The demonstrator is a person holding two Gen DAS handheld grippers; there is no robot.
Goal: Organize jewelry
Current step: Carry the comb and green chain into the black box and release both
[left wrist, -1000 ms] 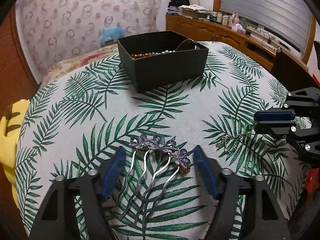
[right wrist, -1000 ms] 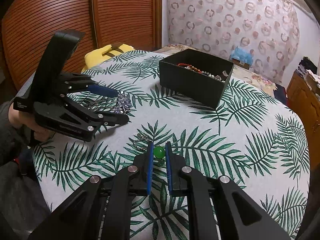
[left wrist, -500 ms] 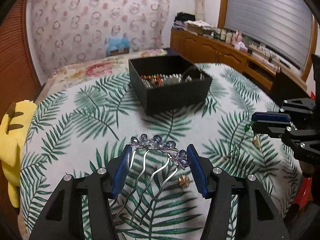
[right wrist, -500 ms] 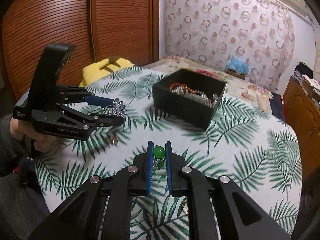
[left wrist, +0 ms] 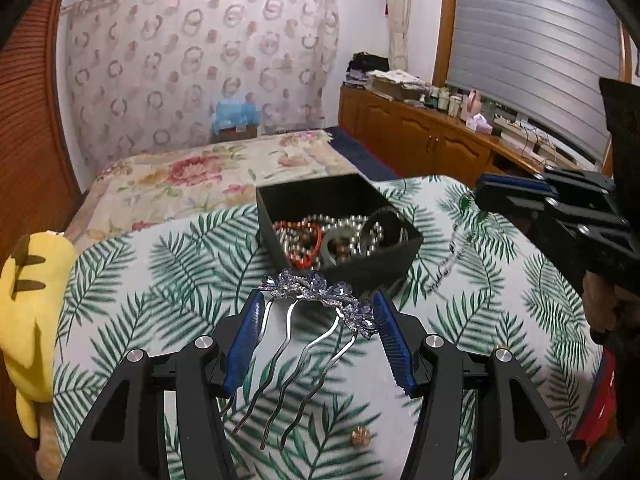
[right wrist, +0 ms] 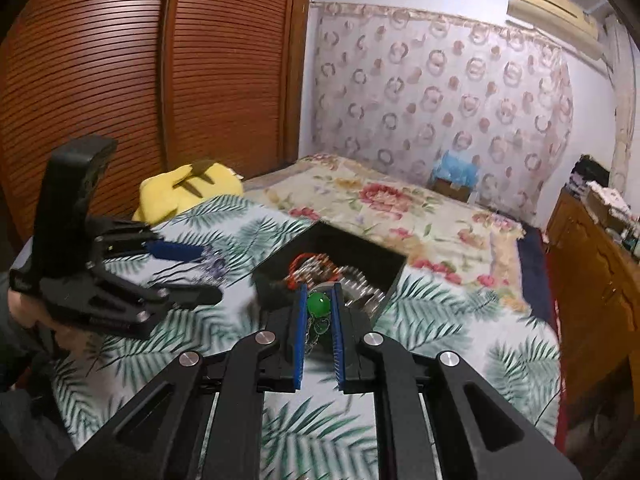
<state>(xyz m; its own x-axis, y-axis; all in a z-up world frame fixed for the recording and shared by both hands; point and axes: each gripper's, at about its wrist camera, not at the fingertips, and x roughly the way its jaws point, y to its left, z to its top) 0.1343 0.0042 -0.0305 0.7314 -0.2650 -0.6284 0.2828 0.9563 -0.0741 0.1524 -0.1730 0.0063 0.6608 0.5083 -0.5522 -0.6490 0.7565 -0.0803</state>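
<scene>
My left gripper [left wrist: 318, 310] is shut on a silver hair comb with blue-purple jewelled flowers [left wrist: 316, 294] and holds it in the air just before the black jewelry box [left wrist: 384, 258]. The box holds pearl and red bead strands. My right gripper [right wrist: 319, 300] is shut on a green bead pendant [right wrist: 319, 305] whose chain dangles below. It hovers at the near corner of the box [right wrist: 384, 258]. In the left wrist view the right gripper [left wrist: 480, 196] is at the right, chain hanging [left wrist: 450, 256]. In the right wrist view the left gripper [right wrist: 204, 276] is at the left.
The table wears a palm-leaf cloth [left wrist: 160, 280]. A small gold trinket [left wrist: 360, 436] lies on it near me. A yellow plush [left wrist: 24, 300] sits at the left edge. A floral bed [left wrist: 200, 172] lies behind, wooden cabinets [left wrist: 420, 136] at right.
Both grippers have lifted off the table with their pieces and moved toward the box. The comb and pendant chain now hang in the air.
</scene>
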